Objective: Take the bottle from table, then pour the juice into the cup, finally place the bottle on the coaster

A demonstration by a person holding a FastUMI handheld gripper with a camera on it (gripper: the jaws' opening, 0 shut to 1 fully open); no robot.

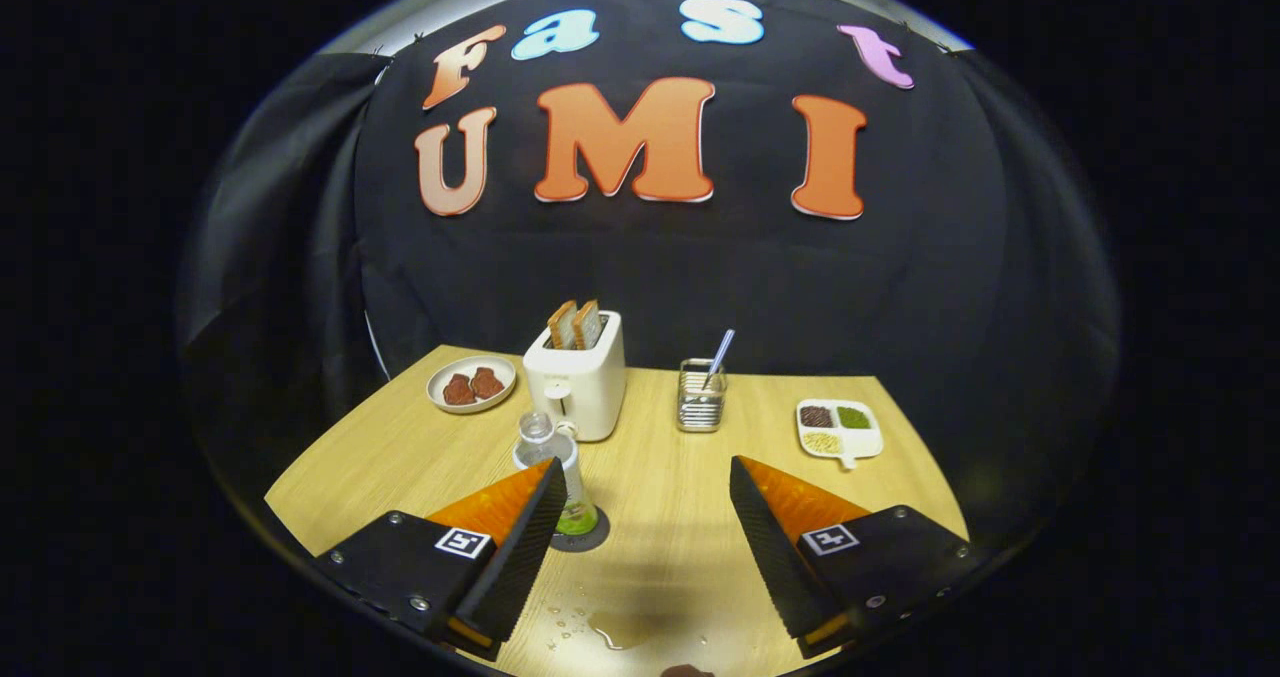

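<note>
A clear bottle (545,444) stands upright on a dark round coaster (592,539), with a little green juice left at its bottom. It sits just behind and beside my left fingertip (540,502), which hides part of it. My gripper (645,467) is open, its fingers wide apart with only bare table between them. Neither finger presses on the bottle. A small dark rim (687,671) peeks in below the fingers; I cannot tell what it is.
A white toaster (580,387) with two toast slices stands right behind the bottle. Left of it lies a plate (446,375) of brown food. A holder with a spoon (700,402) and a divided dish (875,445) sit farther right. Spilled liquid (612,629) pools near the fingers.
</note>
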